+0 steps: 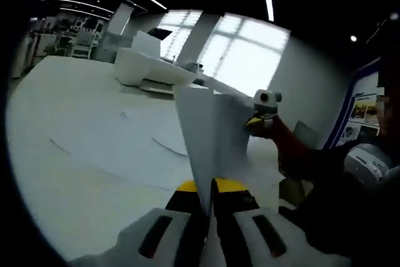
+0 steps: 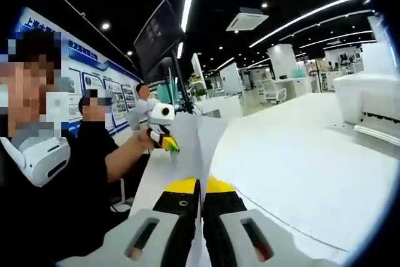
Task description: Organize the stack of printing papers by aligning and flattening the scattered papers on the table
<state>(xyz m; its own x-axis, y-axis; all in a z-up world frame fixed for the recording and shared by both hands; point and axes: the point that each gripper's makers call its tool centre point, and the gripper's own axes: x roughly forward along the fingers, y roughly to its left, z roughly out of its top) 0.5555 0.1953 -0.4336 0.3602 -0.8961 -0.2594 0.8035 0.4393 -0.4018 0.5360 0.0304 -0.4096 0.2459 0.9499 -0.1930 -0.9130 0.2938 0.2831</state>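
Note:
A thin stack of white paper (image 1: 209,129) stands on edge above the white table (image 1: 56,173). My left gripper (image 1: 208,187) is shut on its near edge, yellow-tipped jaws pressed together. My right gripper (image 1: 255,122) pinches the opposite edge. In the right gripper view the same paper (image 2: 194,145) runs away from my right gripper (image 2: 201,186), which is shut on it, to my left gripper (image 2: 165,142) at the far end. More loose sheets (image 1: 125,139) lie flat and overlapping on the table beyond the held stack.
A white printer (image 1: 147,67) (image 2: 369,101) sits on the table behind the loose sheets. A person in dark clothes (image 2: 94,173) stands at the table's edge. Bare tabletop (image 2: 300,167) spreads to the right of the held stack.

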